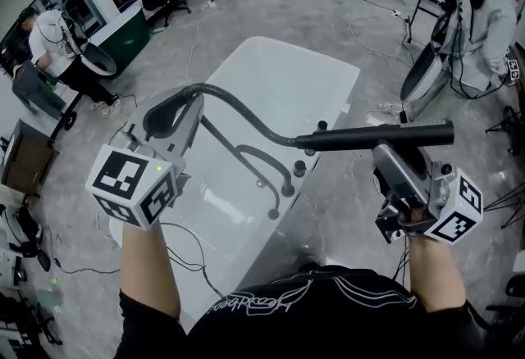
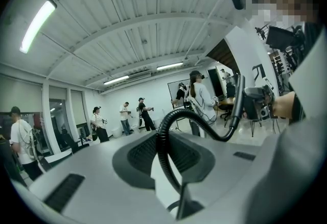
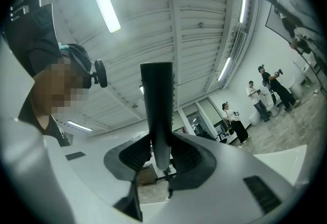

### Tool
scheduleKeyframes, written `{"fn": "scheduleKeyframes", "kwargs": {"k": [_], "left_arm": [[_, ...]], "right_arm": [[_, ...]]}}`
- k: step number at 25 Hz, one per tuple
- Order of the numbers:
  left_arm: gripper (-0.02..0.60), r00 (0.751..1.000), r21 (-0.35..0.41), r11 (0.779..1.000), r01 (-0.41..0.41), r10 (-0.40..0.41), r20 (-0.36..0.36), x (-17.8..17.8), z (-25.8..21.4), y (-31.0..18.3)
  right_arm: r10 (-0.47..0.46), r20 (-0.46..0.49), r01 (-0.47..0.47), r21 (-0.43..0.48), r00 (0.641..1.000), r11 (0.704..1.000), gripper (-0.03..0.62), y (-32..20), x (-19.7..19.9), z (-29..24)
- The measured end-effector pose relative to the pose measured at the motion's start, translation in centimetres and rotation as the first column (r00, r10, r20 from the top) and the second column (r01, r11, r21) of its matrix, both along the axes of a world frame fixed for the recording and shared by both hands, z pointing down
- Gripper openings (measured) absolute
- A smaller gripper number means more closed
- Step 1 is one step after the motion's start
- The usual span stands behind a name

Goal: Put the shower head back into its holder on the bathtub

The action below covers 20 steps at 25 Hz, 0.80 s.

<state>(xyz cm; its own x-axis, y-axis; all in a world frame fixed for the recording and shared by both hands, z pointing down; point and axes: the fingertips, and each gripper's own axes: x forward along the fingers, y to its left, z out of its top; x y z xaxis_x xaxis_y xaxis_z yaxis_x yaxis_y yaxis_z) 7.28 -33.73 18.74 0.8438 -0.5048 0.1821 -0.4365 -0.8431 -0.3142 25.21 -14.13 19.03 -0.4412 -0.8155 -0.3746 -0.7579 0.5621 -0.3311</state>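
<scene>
Right gripper grips the black shower head, held level above the white bathtub, while the left gripper is clamped on its hose.

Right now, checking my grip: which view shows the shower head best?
Head view: whole shower head, held by the right gripper. Right gripper view foreshortens it between the jaws; left gripper view shows a far sliver.
</scene>
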Motion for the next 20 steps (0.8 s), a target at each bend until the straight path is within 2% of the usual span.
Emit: {"fn": "scheduleKeyframes", "kwargs": {"k": [7,15,20], "left_arm": [[0.064,1.000,-0.055,0.998,0.004,-0.003,0.022,-1.1,1.7,-0.1],[0.064,0.999,-0.177,0.984,0.014,-0.006,0.046,-3.2,8.5,0.2],[0.064,0.999,-0.259,0.966,0.015,-0.002,0.048,-3.5,11.8,0.3]], "right_arm": [[-0.024,0.004,0.024,-0.032,1.000,0.999,0.130,-0.9,-0.2,1.0],[0.015,0.013,-0.014,-0.082,1.000,0.997,0.129,-1.7,-0.9,4.1],[0.032,0.020,-0.030,-0.115,0.999,0.993,0.129,-2.0,-0.5,5.1]]}}
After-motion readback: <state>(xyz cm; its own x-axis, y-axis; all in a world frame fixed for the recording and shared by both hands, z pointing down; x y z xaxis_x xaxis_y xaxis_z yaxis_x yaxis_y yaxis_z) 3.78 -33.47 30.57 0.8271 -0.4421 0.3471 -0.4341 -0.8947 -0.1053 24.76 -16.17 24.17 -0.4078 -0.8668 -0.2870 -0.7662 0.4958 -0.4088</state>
